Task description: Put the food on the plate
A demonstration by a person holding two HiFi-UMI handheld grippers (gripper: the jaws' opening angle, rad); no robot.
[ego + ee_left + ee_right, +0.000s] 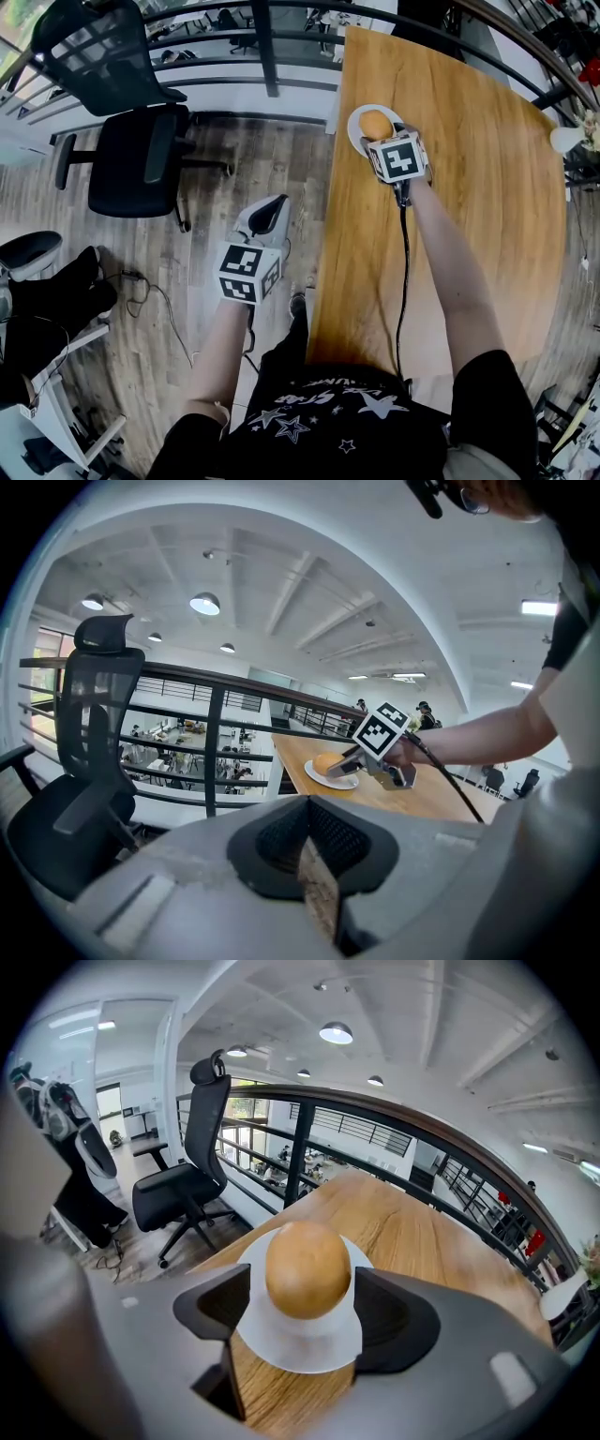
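Golden bun (pixel 307 1269) sits on white plate (pixel 300 1349) between the wide-spread right tongs (pixel 302 1299); left tongs (pixel 307 832) closed, empty.

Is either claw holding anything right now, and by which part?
Nothing is held. The right claw stands open around the round food on the plate; the left claw is shut, empty.
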